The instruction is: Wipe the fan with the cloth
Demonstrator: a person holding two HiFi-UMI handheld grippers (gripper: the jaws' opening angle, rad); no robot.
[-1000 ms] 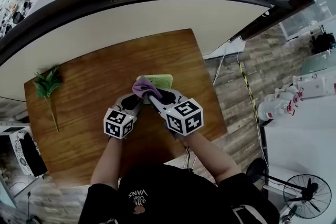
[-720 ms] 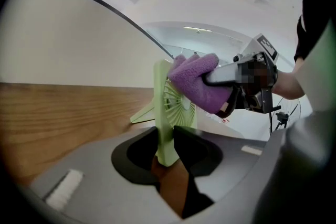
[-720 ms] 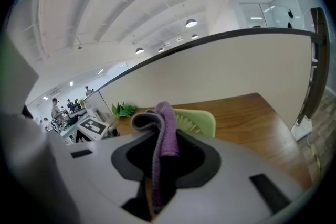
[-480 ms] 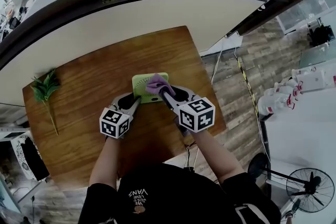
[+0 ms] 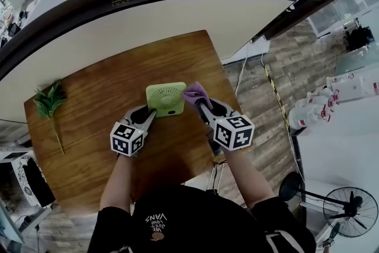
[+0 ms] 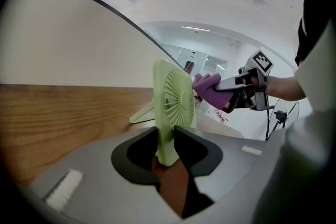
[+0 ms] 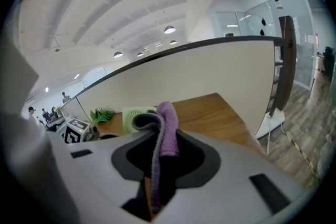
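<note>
Forearms reach up from 6 o'clock in the head view, each hand carrying a gripper over the wooden counter point(image 5: 89, 157). The left gripper point(image 5: 151, 117) comes in at the 7 o'clock corner of the small green fan point(image 5: 166, 99). Its own view shows its jaws closed on the fan's thin lower edge, with the grille standing upright just past them and a green stand leg angled out behind. The right gripper point(image 5: 200, 105) sits at the fan's 4 o'clock. Its jaws are clamped on a purple cloth point(image 5: 195, 92), which folds over the top of them and hangs down between them in the right gripper view. The bunched end of the cloth lies just beside the fan's right edge, at about 2 o'clock. Whether it touches the frame cannot be told. Well apart at the fan's 9 o'clock, a leafy plant sprig point(image 5: 50, 101) lies near the counter's left edge. Beyond the counter at 12 o'clock runs a curved pale partition point(image 5: 177, 21) with a dark rail on top.
</note>
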